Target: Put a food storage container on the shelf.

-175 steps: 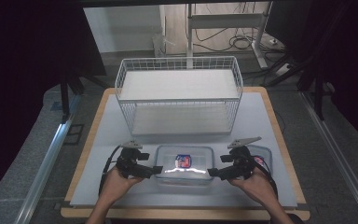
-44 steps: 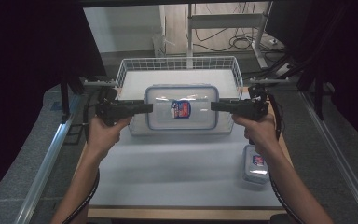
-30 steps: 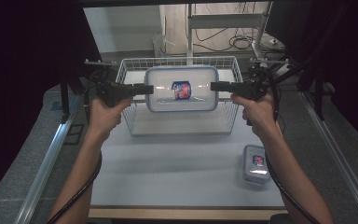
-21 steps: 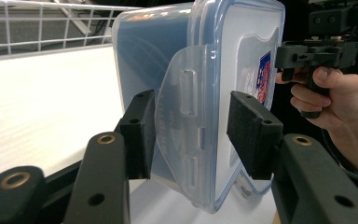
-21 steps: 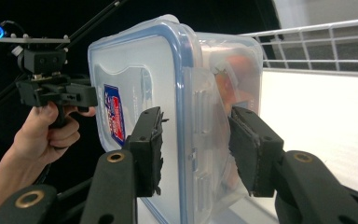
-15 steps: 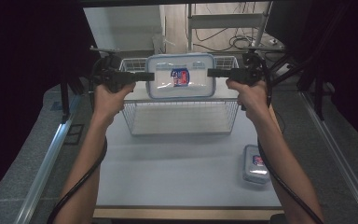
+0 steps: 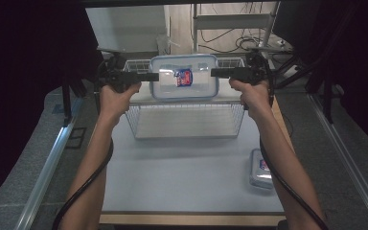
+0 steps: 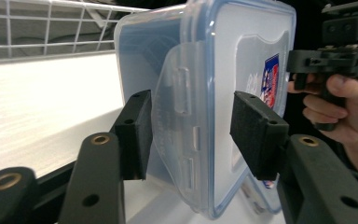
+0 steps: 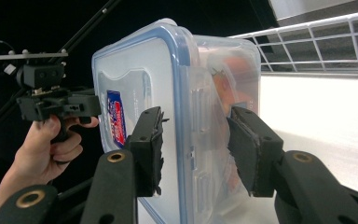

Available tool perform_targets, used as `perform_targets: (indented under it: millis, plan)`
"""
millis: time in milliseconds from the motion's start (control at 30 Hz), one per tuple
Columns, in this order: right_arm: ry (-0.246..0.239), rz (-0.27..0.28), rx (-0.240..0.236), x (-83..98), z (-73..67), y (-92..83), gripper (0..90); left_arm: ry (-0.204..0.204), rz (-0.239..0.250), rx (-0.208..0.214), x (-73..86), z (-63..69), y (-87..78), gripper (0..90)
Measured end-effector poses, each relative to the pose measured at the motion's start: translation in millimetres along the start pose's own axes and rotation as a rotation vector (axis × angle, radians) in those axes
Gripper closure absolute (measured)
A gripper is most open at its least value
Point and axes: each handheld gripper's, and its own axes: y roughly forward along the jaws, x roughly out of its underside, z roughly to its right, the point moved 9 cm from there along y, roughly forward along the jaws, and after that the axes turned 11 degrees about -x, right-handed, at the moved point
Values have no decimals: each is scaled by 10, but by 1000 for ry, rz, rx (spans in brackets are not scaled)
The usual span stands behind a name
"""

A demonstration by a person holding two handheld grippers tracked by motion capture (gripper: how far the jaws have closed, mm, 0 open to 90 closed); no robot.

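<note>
Over the basket (image 7: 187, 120), the left gripper (image 7: 154, 76), just easing apart, and the right gripper (image 7: 214, 73) bracket the box (image 7: 184, 76); actual clamping can't be told.

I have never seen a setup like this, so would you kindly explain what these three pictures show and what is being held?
No robot here: a person holds a hand-operated two-jaw tool in each hand. The high view looks down from above the person's side of the table. The left gripper and right gripper carry a clear lidded container between them, one at each end, over a white wire basket. A second, smaller container lies near the table's right edge. The other two pictures come from cameras riding on the tools. In the left gripper view the jaws, which have just been opening, flank the container's end with a gap at one pad. In the right gripper view the pads press the other end.
</note>
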Motion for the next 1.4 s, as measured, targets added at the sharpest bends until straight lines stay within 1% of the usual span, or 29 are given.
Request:
perform_targets:
  millis: [67, 233, 400, 500, 533, 567, 600, 633, 667, 700, 733, 767, 867, 967, 1033, 1133, 1200, 1267, 1300, 1333, 1400]
  plan:
    - [7, 4, 2, -6, 13, 6, 550, 5, 5, -15, -8, 5, 11, 481]
    - [9, 26, 4, -18, 43, 17, 543, -11, 19, -16, -25, -5, 37, 475]
    - [-13, 35, 38, -40, 64, 43, 521, -23, 37, -21, -39, -29, 75, 466]
    - [-22, 36, 53, -50, 80, 63, 509, -10, 47, -43, -50, -40, 87, 457]
    - [-29, 38, 56, -51, 87, 71, 506, -1, 50, -58, -51, -49, 88, 453]
    - [-34, 43, 56, -55, 92, 77, 505, 10, 55, -84, -53, -55, 89, 448]
    - [-34, 44, 59, -56, 95, 81, 502, 25, 57, -100, -54, -60, 91, 450]
    - [-42, 47, 63, -59, 103, 88, 501, 38, 56, -111, -49, -56, 103, 466]
    - [-59, 48, 81, -63, 117, 92, 511, 43, 57, -127, -47, -60, 117, 446]
    - [-76, 41, 102, -61, 129, 91, 507, 54, 57, -158, -42, -81, 127, 423]
    - [-101, 33, 136, -61, 157, 92, 515, 58, 58, -166, -35, -92, 134, 415]
    - [-120, 34, 147, -66, 168, 90, 515, 50, 64, -154, -32, -97, 134, 419]
    - [-144, 42, 165, -80, 180, 78, 499, 40, 88, -135, -33, -96, 114, 412]
    - [-187, 42, 181, -87, 156, 43, 506, 66, 120, -135, -30, -75, 59, 402]
    - [-222, 37, 189, -80, 118, 9, 542, 87, 145, -125, -21, -44, 1, 399]
    - [-273, 35, 197, -48, 20, -54, 628, 137, 179, -126, 23, -4, -92, 398]
    - [-313, 28, 205, 0, -54, -96, 707, 174, 189, -142, 89, 16, -147, 399]
    - [-351, 22, 213, 71, -129, -138, 818, 198, 200, -149, 158, 27, -192, 388]
    - [-373, 15, 220, 127, -170, -159, 878, 206, 207, -146, 186, 30, -207, 368]
    - [-386, 9, 222, 167, -191, -165, 894, 212, 215, -145, 228, 36, -226, 348]
    - [-405, -9, 213, 294, -243, -150, 896, 231, 236, -148, 321, 47, -256, 294]
